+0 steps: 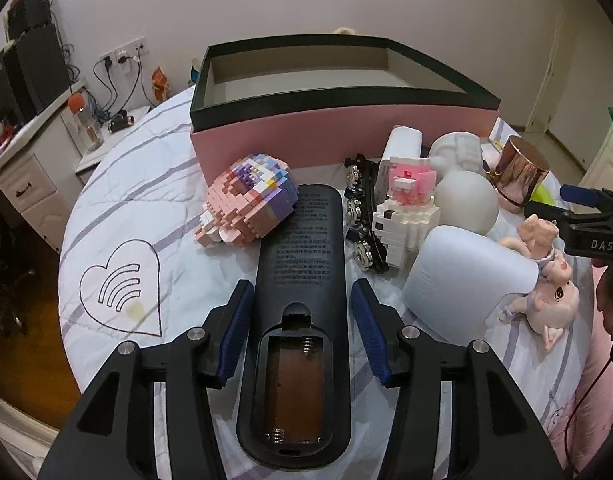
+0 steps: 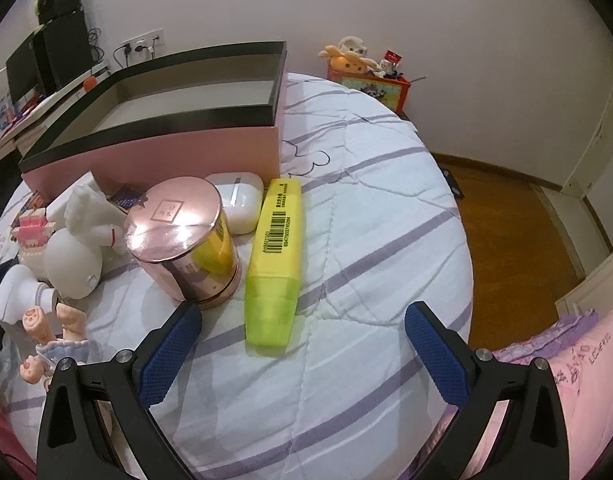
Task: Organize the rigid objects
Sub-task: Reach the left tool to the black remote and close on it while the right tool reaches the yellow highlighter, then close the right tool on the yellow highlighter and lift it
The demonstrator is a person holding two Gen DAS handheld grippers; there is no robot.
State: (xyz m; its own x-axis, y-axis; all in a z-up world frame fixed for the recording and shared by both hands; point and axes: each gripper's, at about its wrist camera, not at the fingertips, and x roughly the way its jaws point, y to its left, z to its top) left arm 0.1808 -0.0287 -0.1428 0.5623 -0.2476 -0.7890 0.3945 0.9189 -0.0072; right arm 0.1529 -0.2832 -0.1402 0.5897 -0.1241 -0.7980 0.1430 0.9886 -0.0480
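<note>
here, black remote (image 1: 296,320) face down on the striped bed (image 1: 154,196), battery bay open, between the pads of the left tool (image 1: 300,308), apparently not yet gripped. best pinched mid-body, lifted level toward the pink box (image 1: 338,132). right tool (image 2: 302,352) spread, empty, near the yellow highlighter (image 2: 274,256).

— What's around the bed (image 2: 386,208)?

— A white quilt with purple stripes and a drawn heart (image 1: 122,288). Left of it, a white desk (image 1: 30,168) with drawers, a dark monitor (image 1: 10,80) on it, and cables plugged into wall sockets (image 1: 124,56).

— And on the far side?

— Wooden floor (image 2: 502,216), and an orange box (image 2: 376,88) topped with plush toys (image 2: 350,56) against the wall. A pink pillow (image 2: 578,360) lies at the near right.
</note>
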